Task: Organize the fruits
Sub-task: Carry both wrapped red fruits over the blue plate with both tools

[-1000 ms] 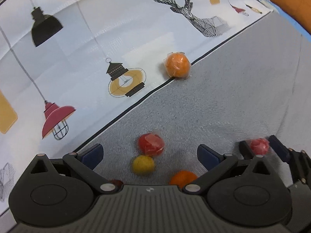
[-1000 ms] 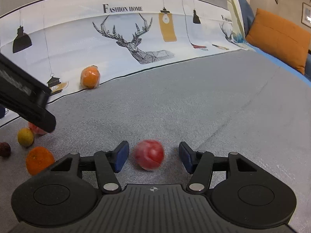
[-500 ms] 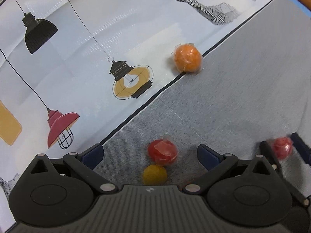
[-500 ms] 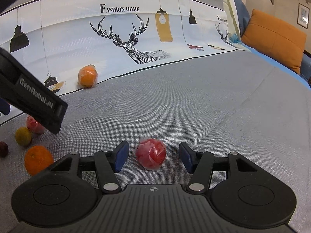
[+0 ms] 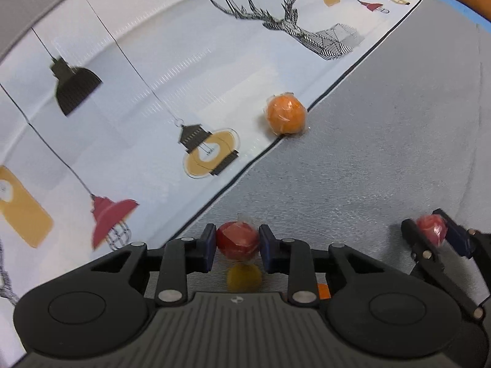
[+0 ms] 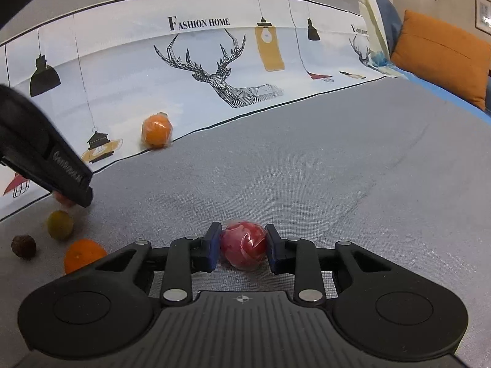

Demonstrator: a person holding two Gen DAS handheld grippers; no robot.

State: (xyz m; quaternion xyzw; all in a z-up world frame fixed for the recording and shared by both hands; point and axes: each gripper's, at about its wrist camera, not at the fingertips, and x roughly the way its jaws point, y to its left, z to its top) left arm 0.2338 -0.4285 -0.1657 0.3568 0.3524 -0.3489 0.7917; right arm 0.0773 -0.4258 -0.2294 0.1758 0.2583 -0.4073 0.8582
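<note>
Two grippers, each clamped on a wrapped red fruit, on a grey fabric surface (image 6: 337, 153).

The left gripper (image 5: 237, 247), its jaws having just closed, presses both pads against one wrapped red fruit (image 5: 237, 240); a yellow fruit (image 5: 244, 276) lies just behind it. The right gripper (image 6: 243, 247), jaws likewise just closed, pinches the other red fruit (image 6: 243, 243). A wrapped orange (image 6: 157, 130) rests at the printed cloth's (image 6: 122, 70) edge; an unwrapped orange (image 6: 81, 254) and a dark brown fruit (image 6: 23, 246) lie near the left gripper.

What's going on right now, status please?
Left gripper, right gripper: jaws just closed, each on a wrapped red fruit. Yellow fruit close behind left grip.
</note>
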